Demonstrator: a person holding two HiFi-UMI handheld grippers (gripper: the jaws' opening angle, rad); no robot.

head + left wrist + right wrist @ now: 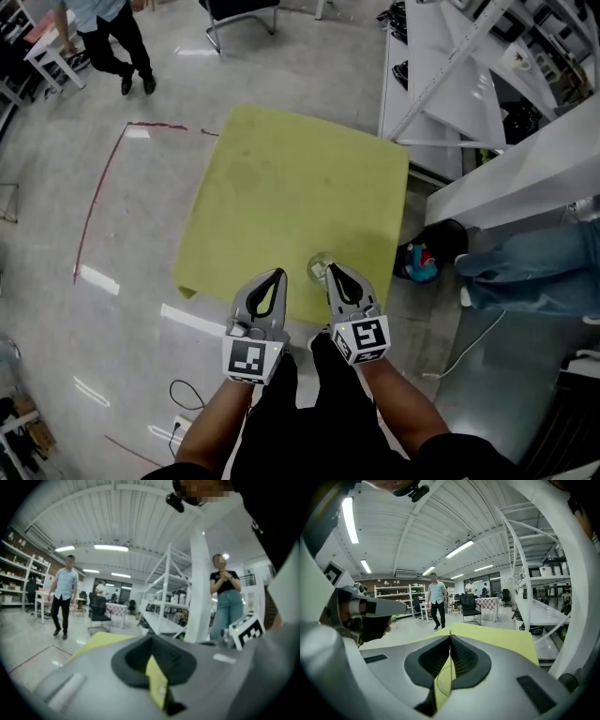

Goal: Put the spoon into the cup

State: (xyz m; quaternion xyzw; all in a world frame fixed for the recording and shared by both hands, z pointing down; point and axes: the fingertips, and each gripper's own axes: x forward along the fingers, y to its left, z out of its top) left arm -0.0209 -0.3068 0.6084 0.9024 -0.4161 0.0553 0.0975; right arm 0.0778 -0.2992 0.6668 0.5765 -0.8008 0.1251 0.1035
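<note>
two closed tools hang over the near edge of the yellow-green desk [281, 178], the left gripper [277, 275] and right gripper [333, 270] each with fingers pressed together to a slit, the clear cup [320, 268] standing between their tips, just beside the right one.

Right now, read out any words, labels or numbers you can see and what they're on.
No readable text anywhere.
Left cube, on the left tongs: square marker only, no letters.
Right cube, on the right tongs: the same.
Shelf items: too small to read.
</note>
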